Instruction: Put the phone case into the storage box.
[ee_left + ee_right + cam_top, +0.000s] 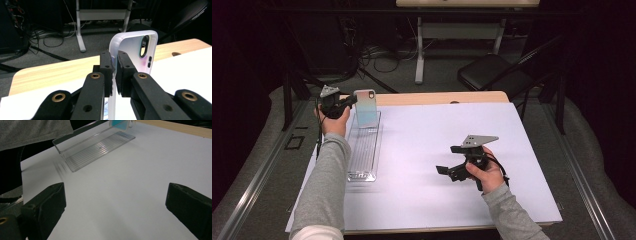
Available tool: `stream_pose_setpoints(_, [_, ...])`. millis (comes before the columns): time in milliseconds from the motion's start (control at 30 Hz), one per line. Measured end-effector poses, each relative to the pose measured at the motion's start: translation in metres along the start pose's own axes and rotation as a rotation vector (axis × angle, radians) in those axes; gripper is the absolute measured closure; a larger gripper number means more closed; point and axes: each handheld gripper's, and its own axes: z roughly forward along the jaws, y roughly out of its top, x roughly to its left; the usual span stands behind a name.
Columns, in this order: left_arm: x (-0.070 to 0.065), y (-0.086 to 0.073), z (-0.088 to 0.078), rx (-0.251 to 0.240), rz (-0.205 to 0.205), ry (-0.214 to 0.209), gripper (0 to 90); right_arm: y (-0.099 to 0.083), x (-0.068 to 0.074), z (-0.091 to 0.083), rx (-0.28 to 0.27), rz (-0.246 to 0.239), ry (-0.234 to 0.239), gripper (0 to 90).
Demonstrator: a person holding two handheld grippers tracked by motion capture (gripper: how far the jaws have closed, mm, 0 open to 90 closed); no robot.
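Left gripper view: phone case (135, 47) camera cutout, pinched edge between claw pads (107, 67).

Two black jaws of the right gripper (115, 205) rise from the lower corners, standing wide apart with nothing between them but bare white table surface (130, 177). Beyond the left jaw, up and ahead, lies a long clear plastic tray (97, 146) with a ribbed floor, slanting away toward the top. At its far end a bluish phone case (119, 124) stands inside it, cut off by the frame. A grey sleeve (32, 130) covers the upper left corner, above the left jaw. A strip of wooden table edge (180, 127) crosses the upper right.
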Motion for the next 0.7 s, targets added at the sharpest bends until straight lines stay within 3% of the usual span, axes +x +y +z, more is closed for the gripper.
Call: stream_pose_setpoints(700, [-0.002, -0.010, 0.014, 0.032, 0.014, -0.016, 84.7, -0.002, -0.001, 0.001, 0.006, 0.005, -0.002, 3.2])
